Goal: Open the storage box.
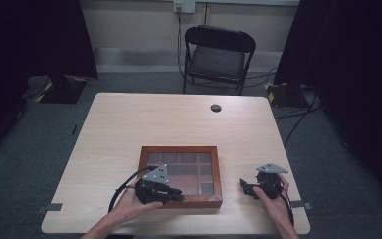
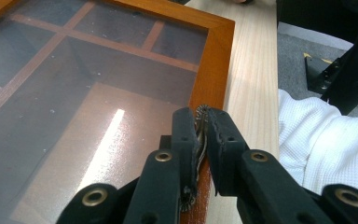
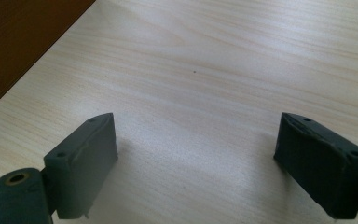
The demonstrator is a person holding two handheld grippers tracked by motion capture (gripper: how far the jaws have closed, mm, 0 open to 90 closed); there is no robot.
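The left gripper (image 2: pixel 202 140) pinches a small metal clasp (image 2: pixel 200 113) on the glass-lidded wooden box's (image 1: pixel 218 175) near edge; the right gripper (image 3: pixel 196 158) stands open over the table (image 1: pixel 129 124).

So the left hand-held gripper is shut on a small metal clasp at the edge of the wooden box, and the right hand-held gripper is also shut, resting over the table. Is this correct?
Not quite. The right hand-held gripper is open: the right gripper view shows its jaws wide apart over the bare table. The rest holds: the left hand-held gripper is shut on the small metal clasp at the edge of the wooden box.
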